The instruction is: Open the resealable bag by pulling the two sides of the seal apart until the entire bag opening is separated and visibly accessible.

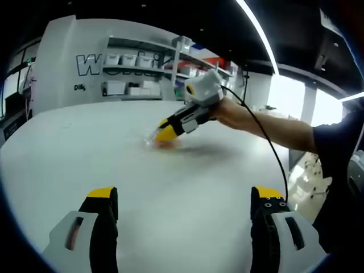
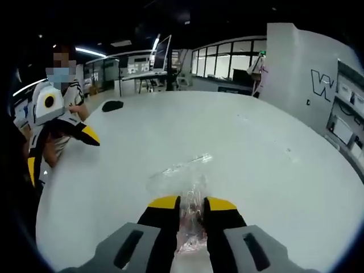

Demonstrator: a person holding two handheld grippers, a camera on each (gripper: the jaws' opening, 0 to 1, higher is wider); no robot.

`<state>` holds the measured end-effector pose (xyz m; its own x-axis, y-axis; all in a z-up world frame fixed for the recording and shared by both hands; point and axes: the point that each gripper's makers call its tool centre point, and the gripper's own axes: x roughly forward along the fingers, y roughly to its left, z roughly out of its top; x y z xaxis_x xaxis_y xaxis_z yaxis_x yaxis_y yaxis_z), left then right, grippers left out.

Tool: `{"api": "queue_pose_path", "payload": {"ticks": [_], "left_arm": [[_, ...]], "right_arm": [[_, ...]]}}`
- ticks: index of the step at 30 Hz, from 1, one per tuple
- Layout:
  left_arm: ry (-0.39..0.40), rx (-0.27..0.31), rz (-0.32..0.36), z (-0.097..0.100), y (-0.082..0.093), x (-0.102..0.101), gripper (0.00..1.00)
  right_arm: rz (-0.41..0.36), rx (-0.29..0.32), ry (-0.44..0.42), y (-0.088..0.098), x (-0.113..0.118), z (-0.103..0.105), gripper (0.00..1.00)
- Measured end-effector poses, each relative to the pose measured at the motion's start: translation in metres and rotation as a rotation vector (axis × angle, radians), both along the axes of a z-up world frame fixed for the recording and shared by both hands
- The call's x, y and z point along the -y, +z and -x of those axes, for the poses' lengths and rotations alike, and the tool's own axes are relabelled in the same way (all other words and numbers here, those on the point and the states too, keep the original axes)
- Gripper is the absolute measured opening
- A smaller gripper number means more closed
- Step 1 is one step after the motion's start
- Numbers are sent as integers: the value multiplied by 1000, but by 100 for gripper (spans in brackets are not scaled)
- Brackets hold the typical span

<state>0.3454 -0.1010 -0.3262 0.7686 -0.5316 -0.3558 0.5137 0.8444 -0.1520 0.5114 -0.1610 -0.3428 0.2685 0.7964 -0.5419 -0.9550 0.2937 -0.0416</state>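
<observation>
In the right gripper view, the right claw [image 2: 192, 206] rises from 6 o'clock with its yellow-tipped jaws drawn narrow, pinching the near edge of the clear resealable bag [image 2: 185, 176]. The bag lies flat on the white tabletop [image 2: 273, 170], stretching from between the jaws toward 12 o'clock, its crinkled film catching the light. At 9 o'clock the left claw [image 2: 85, 135] hangs above the tabletop's edge, well apart from the bag, and a dark object [image 2: 112, 105] rests on the tabletop toward 11 o'clock.

In the left gripper view, the left claw [image 1: 185, 199] stands at 6 o'clock with jaws spread wide and nothing between them, over bare tabletop [image 1: 85, 148]. Toward 12 o'clock the right claw [image 1: 165, 132], held in a hand [image 1: 230, 112], presses down at the bag [image 1: 154, 139], which shows faintly at its tips. Shelves [image 1: 142, 74] line the wall beyond.
</observation>
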Motion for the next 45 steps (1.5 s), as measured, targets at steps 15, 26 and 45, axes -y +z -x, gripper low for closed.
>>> {"api": "queue_pose_path", "payload": {"ticks": [15,26,45], "left_arm": [[-2,4,6,1,1,2,96],[-4,5,6,2,3,1,95],[-4,8,11,5,2,2,95]], "right_arm": [[-89,-67,-61,5,12,2,2],[-176,-146,-123,8,18,0,0],[-431,-391,-181,18,29,16,0]]}}
